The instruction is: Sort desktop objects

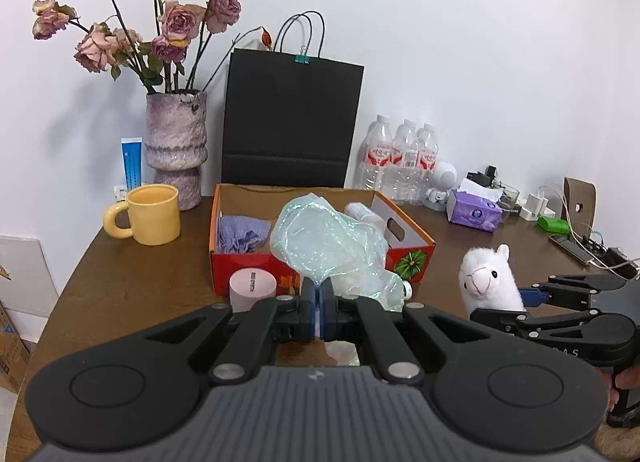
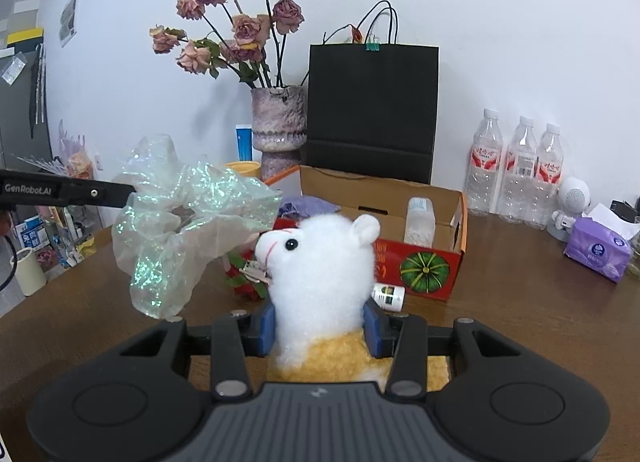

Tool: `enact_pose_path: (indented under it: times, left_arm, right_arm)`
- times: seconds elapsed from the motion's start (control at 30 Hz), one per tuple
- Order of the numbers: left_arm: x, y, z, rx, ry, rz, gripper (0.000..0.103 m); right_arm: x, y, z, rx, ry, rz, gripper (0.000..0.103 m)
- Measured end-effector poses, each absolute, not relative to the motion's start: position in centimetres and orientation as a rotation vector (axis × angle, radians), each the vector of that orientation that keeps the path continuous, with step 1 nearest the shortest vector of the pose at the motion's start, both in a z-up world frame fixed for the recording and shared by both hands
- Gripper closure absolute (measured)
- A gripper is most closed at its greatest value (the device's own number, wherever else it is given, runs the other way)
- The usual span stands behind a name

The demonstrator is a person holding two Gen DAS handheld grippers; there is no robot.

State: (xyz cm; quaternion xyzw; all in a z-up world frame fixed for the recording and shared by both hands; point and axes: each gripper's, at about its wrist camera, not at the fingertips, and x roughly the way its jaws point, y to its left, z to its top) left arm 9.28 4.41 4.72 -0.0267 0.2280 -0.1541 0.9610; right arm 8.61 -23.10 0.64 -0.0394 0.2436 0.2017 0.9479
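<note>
Only the right wrist view shows the right gripper (image 2: 320,328) clamping the fluffy alpaca (image 2: 320,262) — at 9 o'clock, the left gripper (image 1: 319,312) pinches crinkly iridescent film (image 1: 324,242), jaws nearly touching.

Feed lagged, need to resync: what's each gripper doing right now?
Left gripper: shut on the iridescent plastic wrap.
Right gripper: shut on the plush alpaca.

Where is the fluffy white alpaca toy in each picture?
Left wrist view: alpaca toy at lower right, beside the right gripper.
Right wrist view: alpaca toy at center, squeezed between that gripper's jaws.
Shared landmark: the black paper bag against the wall.
</note>
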Motion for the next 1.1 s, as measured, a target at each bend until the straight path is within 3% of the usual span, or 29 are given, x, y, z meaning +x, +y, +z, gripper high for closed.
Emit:
enact_pose_path:
  times: [0.6,1.1]
  left_arm:
    - [13.8,4.1,7.1,-0.078,0.442,-0.252,0.101]
    - [22.7,1.3,9.4,0.004,0.452,-0.18,0.101]
  right_arm:
    - [13.2,-23.4,3.4,-0.069,0.47,0.429,0.062]
    - [24.2,-20.7,7.4,-0.082,0.488,0.377,0.062]
